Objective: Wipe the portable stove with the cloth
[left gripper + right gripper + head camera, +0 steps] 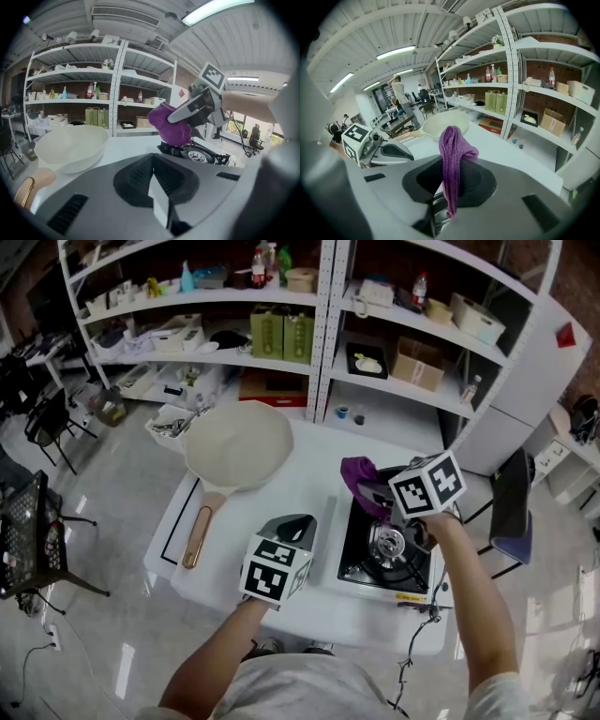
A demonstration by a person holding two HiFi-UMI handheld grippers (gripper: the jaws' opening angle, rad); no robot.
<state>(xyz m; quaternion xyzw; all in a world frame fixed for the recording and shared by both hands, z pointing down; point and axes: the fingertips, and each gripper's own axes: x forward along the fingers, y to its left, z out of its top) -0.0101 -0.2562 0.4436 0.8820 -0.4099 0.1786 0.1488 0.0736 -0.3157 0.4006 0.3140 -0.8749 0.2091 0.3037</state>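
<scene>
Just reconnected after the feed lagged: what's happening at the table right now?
A person works with two handheld grippers. The right gripper is clamped on a crumpled purple knitted cloth, holding it over the back edge of the black portable gas stove on the white table. The left gripper is beside the stove, shut and empty.

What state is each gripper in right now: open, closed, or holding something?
Left gripper: closed, empty.
Right gripper: closed on the cloth.

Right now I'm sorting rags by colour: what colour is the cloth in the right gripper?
Purple cloth, clearest in the right gripper view.
</scene>
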